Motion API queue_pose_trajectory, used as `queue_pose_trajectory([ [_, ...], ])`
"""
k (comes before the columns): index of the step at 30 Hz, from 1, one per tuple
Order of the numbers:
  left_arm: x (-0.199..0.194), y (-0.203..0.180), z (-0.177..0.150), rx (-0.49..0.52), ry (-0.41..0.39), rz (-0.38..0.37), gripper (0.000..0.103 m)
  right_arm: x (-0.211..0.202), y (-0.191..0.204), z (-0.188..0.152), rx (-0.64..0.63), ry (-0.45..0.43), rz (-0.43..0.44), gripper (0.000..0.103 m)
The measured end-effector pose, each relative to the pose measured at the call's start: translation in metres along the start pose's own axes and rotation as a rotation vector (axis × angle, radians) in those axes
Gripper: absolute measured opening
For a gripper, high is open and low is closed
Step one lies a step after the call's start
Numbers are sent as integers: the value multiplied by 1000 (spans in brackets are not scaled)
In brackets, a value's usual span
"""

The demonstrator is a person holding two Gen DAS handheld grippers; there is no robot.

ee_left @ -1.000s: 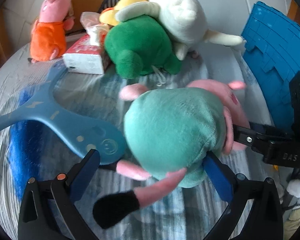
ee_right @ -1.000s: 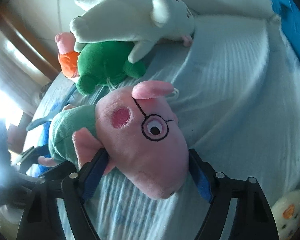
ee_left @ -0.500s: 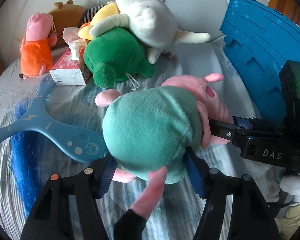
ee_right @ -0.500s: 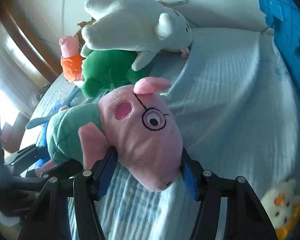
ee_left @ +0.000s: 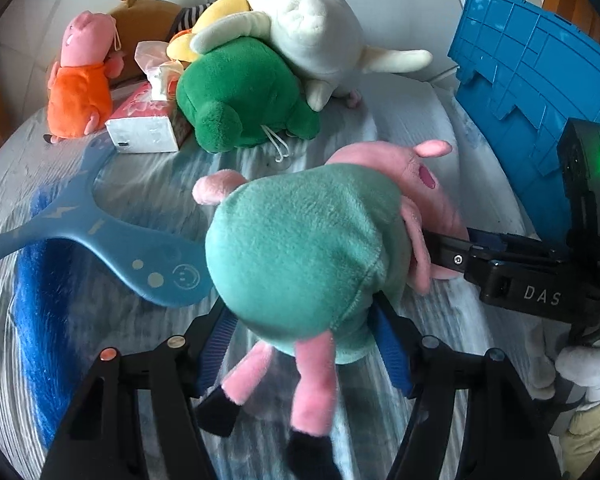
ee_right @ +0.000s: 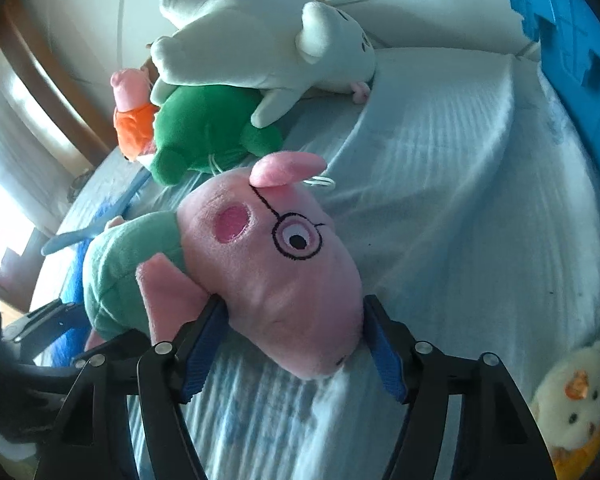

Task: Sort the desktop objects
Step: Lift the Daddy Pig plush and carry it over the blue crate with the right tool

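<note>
A pink pig plush in a green shirt (ee_left: 308, 240) hangs above the cloth-covered table, held at both ends. My left gripper (ee_left: 304, 340) is shut on its green body, its legs dangling between the fingers. My right gripper (ee_right: 292, 340) is shut on its pink head (ee_right: 276, 264), which wears embroidered glasses. The right gripper also shows in the left wrist view (ee_left: 512, 268), coming in from the right. The left gripper shows at the left edge of the right wrist view (ee_right: 52, 316).
At the back lie a green plush (ee_left: 240, 92), a white plush (ee_left: 312, 28), an orange-shirted pig (ee_left: 80, 80) and a tissue box (ee_left: 148, 124). A blue boomerang-shaped toy (ee_left: 100, 232) lies left. A blue crate (ee_left: 536, 80) stands right. A small yellow plush (ee_right: 576, 400) sits near right.
Both grippers have closed on the pig plush and lifted it off the cloth; its legs now hang down. The view has pulled back and up.
</note>
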State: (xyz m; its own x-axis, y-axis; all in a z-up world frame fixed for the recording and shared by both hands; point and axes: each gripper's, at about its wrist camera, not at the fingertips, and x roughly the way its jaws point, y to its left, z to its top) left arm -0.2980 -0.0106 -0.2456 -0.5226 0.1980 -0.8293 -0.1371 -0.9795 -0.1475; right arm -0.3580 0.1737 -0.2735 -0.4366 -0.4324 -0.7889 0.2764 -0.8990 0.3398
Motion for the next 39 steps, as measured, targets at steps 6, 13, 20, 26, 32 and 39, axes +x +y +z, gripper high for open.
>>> queue_pose_trajectory([
  [6, -22, -8, -2, 18, -29, 17, 60, -17, 16, -3, -57, -27, -49, 55],
  [13, -88, -14, 1, 54, -92, 2, 60, -73, 42, -5, -65, -93, -37, 55],
  [20, -158, -16, -2, 101, -165, -43, 60, -141, 82, -14, -59, -181, -74, 55],
  [26, -210, -23, -10, 153, -234, -94, 60, -200, 111, -31, -41, -271, -117, 55],
  [32, -264, -31, -16, 209, -314, -136, 60, -255, 138, -46, -42, -365, -156, 55],
  [39, -311, -52, -15, 263, -400, -196, 60, -318, 159, -58, -43, -465, -213, 55],
])
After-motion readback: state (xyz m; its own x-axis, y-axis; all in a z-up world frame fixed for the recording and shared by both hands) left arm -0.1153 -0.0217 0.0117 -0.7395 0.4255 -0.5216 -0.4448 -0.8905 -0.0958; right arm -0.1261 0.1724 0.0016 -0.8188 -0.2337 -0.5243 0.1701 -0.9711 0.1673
